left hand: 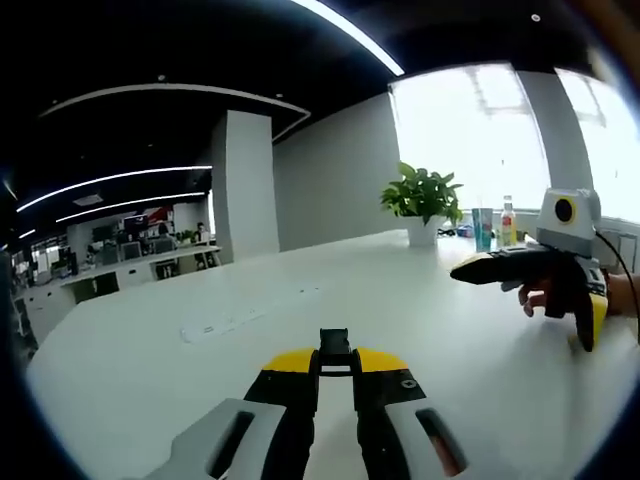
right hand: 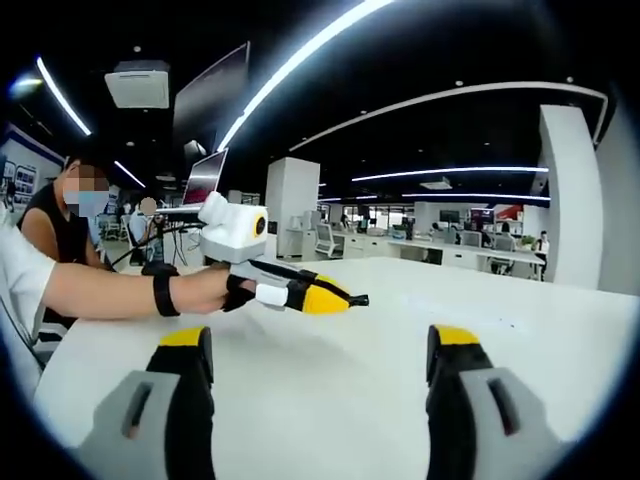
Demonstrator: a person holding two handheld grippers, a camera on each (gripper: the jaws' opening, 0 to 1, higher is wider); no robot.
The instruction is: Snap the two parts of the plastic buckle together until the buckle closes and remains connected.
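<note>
Counts: 2 grippers, left gripper [left hand: 336, 362] and right gripper [left hand: 478, 268]. 1 buckle part [left hand: 335, 347], between the left gripper's fingers. 1 counter [left hand: 400, 300]. On it, by the window: 1 potted plant [left hand: 422, 200]; just right of the plant, 1 cup [left hand: 484, 228] and 1 bottle [left hand: 508, 222].

Bright windows [left hand: 500, 130] blow out (ceiling strips glare too); fisheye bends the edges.

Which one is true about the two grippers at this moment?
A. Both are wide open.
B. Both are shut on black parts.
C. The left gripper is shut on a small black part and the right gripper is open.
C: in the left gripper view the left gripper pinches a small black buckle part, and in the right gripper view the right gripper is spread wide with nothing between its fingers.
</note>
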